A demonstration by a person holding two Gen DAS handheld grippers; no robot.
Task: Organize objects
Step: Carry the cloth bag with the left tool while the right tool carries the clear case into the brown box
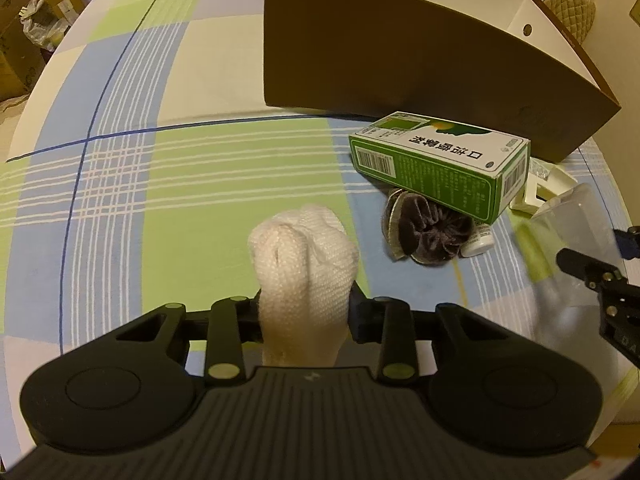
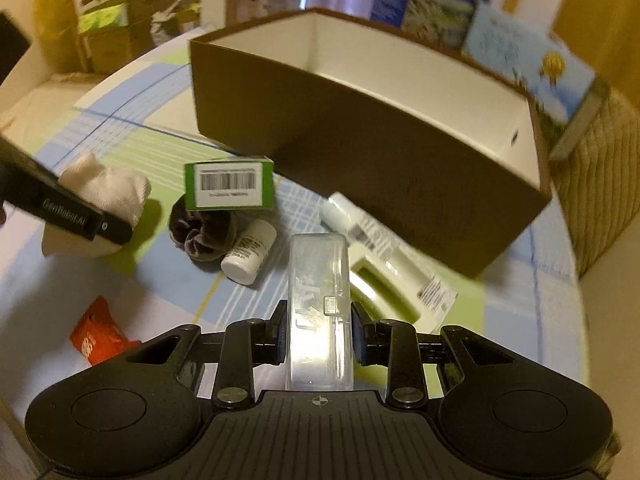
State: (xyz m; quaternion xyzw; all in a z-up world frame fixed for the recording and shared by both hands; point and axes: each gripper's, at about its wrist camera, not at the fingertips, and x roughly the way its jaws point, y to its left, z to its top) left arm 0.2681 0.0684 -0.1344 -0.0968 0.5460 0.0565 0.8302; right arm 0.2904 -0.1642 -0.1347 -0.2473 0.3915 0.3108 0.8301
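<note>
While clamped on the white sock point(image 1: 304, 264) at lower centre, left gripper point(image 1: 306, 312); right gripper point(image 2: 318, 332) clamped on the clear case point(image 2: 320, 304). Best lifted clear over the brown box point(image 2: 360, 152) rim, upper frame, before release.

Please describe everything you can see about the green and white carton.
The green and white carton is a long cardboard box, closed, with barcodes on its end and side and dark printed characters on its white top face. It lies tilted, one end propped on the dark velvet scrunchie, just in front of the brown box. No gripper touches it.
</note>
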